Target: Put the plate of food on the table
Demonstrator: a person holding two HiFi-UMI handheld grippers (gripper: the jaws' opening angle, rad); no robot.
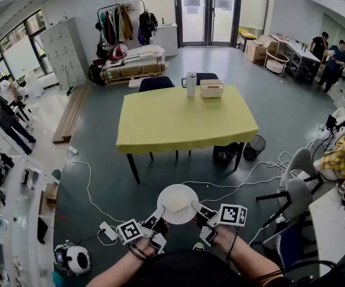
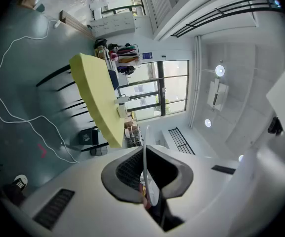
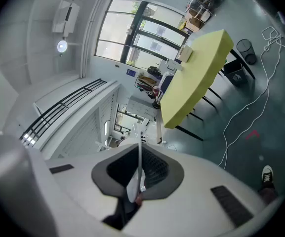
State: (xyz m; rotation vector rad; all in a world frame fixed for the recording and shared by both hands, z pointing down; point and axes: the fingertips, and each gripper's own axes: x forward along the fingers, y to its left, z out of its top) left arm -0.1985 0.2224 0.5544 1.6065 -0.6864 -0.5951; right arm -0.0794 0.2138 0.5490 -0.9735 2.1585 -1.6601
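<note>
Plate position: the plate (image 1: 177, 203) hangs between the two grippers, with the left gripper (image 1: 158, 213) on its left rim and the right gripper (image 1: 195, 207) on its right rim.
Left gripper state: clamped on the plate. In the left gripper view the dark pads (image 2: 127, 174) press the plate's thin white rim (image 2: 145, 152) from both sides.
Right gripper state: clamped on the plate. In the right gripper view the rim (image 3: 140, 154) runs straight down into the closed jaws of the right gripper (image 3: 138, 174).
Plate and table: the plate is held in the air over the grey floor (image 1: 100, 178). The yellow table (image 1: 184, 121) is well apart from it, straight ahead of both grippers.
Plate look: round, white and shallow, with a pale face in the head view. What lies on it cannot be made out, though a small reddish bit shows deep between the jaws in both gripper views.
Plate attitude: it is roughly level and face up in the head view, and edge-on as a thin line in each gripper view.
Plate axis: a round plate has no long side. The line between the two grips runs left to right across it.
On the table: a bottle (image 1: 191, 84) and a box (image 1: 211, 88) stand side by side at the edge farthest from the grippers.
</note>
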